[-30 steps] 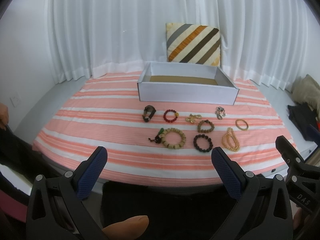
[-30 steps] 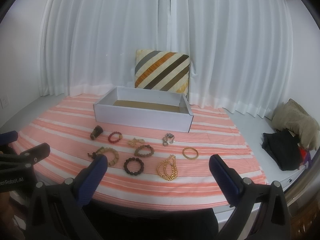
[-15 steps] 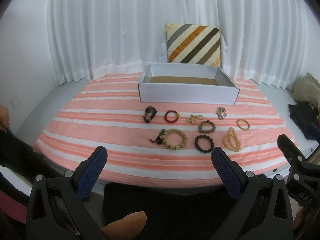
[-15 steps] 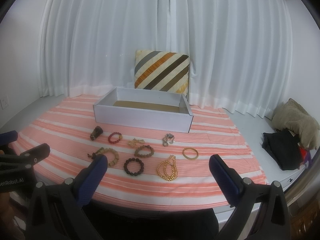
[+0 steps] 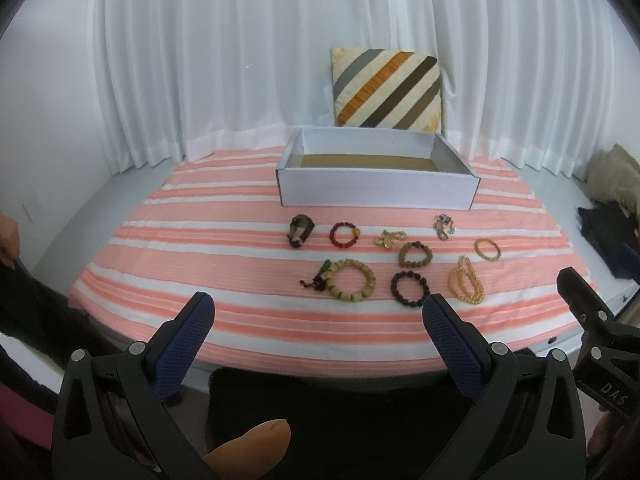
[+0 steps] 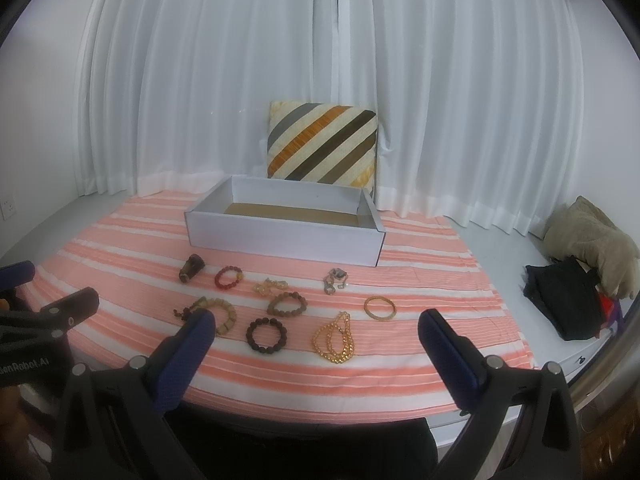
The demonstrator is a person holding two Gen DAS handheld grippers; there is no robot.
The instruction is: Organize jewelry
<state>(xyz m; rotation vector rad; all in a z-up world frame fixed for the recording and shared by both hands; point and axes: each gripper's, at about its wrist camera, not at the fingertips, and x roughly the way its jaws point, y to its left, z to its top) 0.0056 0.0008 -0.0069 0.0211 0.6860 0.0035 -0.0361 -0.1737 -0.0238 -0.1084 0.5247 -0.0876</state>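
Bare striped cloth [image 5: 168, 264] lies open near me and to the left, while bracelets [image 5: 412, 256] crowd the middle and the white box [image 5: 376, 192] walls off the far side.

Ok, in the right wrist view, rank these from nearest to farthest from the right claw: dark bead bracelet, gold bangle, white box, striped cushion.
1. Dark bead bracelet, just ahead of the right claw, slightly left.
2. Gold bangle, farther back, to the right.
3. White box, behind all the jewelry.
4. Striped cushion, behind the box against the curtain.
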